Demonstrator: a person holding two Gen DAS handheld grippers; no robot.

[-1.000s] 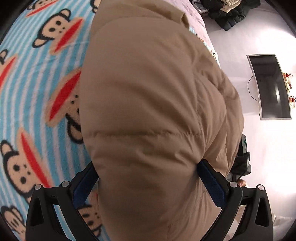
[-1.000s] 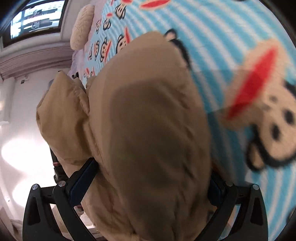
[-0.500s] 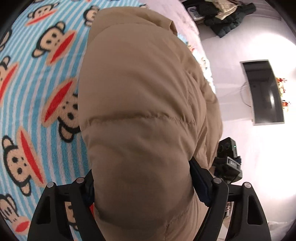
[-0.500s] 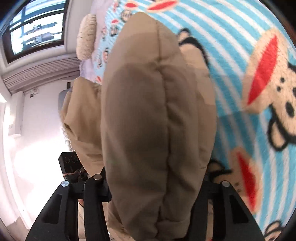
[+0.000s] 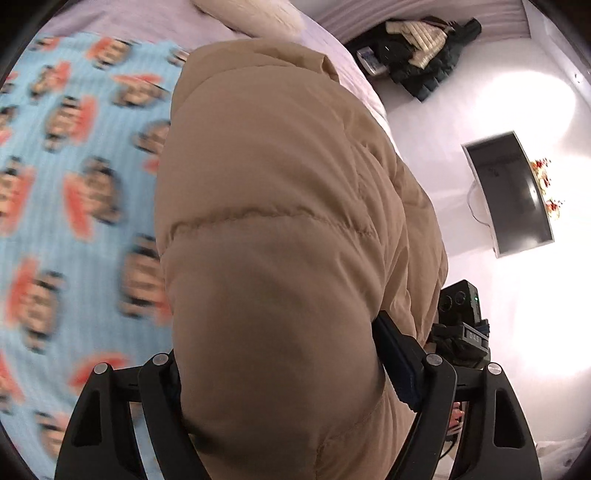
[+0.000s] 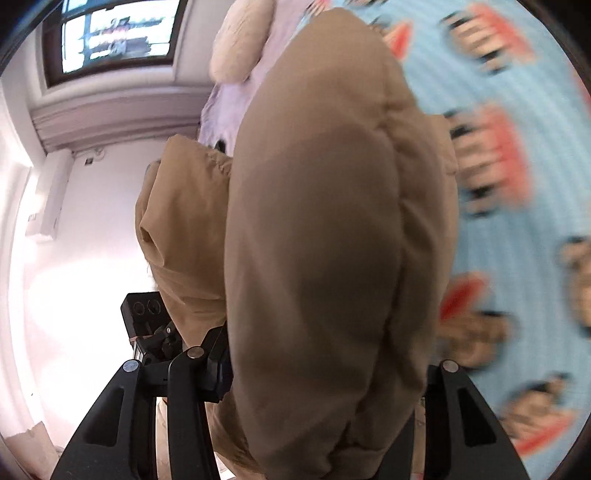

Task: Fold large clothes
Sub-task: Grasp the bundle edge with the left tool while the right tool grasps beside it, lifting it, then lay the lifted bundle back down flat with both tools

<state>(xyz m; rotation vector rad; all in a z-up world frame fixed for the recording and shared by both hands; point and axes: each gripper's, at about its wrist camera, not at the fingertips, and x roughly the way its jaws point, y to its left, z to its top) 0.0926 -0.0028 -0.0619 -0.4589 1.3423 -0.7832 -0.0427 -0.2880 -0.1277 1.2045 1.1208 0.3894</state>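
Note:
A puffy tan quilted jacket (image 5: 280,206) fills the middle of the left wrist view, lifted over the blue monkey-print blanket (image 5: 74,206). My left gripper (image 5: 280,369) is shut on a thick fold of it, and the blue pads (image 5: 397,363) press into the padding. In the right wrist view the same jacket (image 6: 332,240) bulges between the jaws of my right gripper (image 6: 325,369), shut on another fold. Its right finger is mostly hidden by cloth. A loose part of the jacket (image 6: 181,221) hangs to the left. Each view shows the other gripper (image 5: 461,317) (image 6: 147,325) close beside the jacket.
The blanket (image 6: 524,221) covers a bed with a lilac sheet (image 5: 147,18) and a cream pillow (image 6: 240,44) at its far end. A dark screen (image 5: 509,192) hangs on the white wall, a heap of dark clothes (image 5: 424,48) lies beyond the bed, and a window (image 6: 114,33) is behind.
Both grippers have closed from wide open onto the jacket's folds, then risen and carried it toward the pillow end of the bed. The blanket now streaks past, blurred.

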